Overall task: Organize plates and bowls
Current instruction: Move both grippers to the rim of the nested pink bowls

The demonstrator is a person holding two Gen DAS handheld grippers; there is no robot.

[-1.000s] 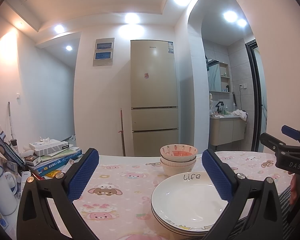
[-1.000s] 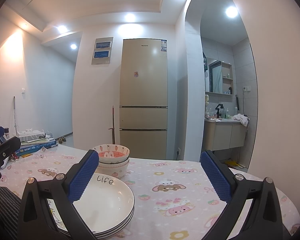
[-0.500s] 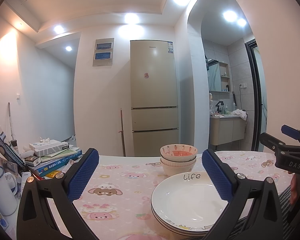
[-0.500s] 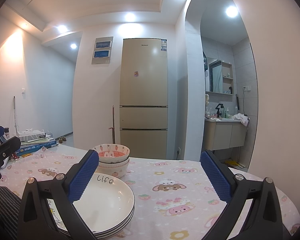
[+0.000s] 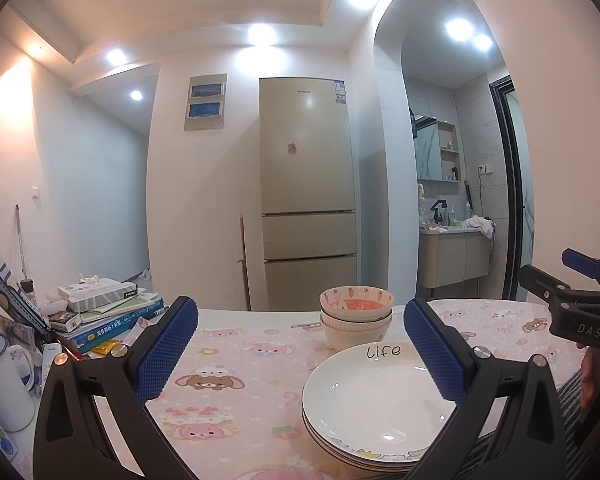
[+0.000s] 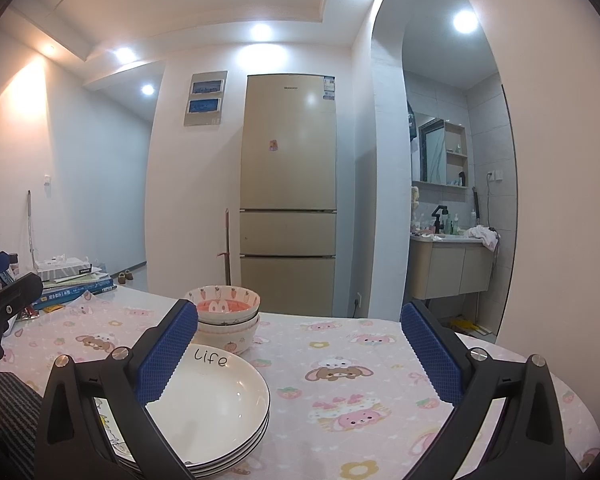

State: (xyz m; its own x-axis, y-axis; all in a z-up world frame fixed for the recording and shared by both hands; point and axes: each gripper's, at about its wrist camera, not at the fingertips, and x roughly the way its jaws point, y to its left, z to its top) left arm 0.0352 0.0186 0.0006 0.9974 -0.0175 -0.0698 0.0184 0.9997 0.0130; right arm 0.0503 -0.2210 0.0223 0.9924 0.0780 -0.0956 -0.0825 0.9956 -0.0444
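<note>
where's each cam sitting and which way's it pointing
Left wrist: on the left gripper, low over the table, facing the fridge; its open blue fingers frame the plate stack, with the right gripper at the right edge.
Right wrist: on the right gripper, further right, same heading; open fingers, left gripper at the left edge.
Shared: plates, bowl stack, fridge, tablecloth.

Bare worktop [image 6: 380, 360] lies open right of the plate stack [image 6: 216, 408]. The bowl stack [image 6: 226, 318] stands just behind it, and books [image 5: 112, 320] and a mug [image 5: 0, 384] crowd the left edge.
</note>
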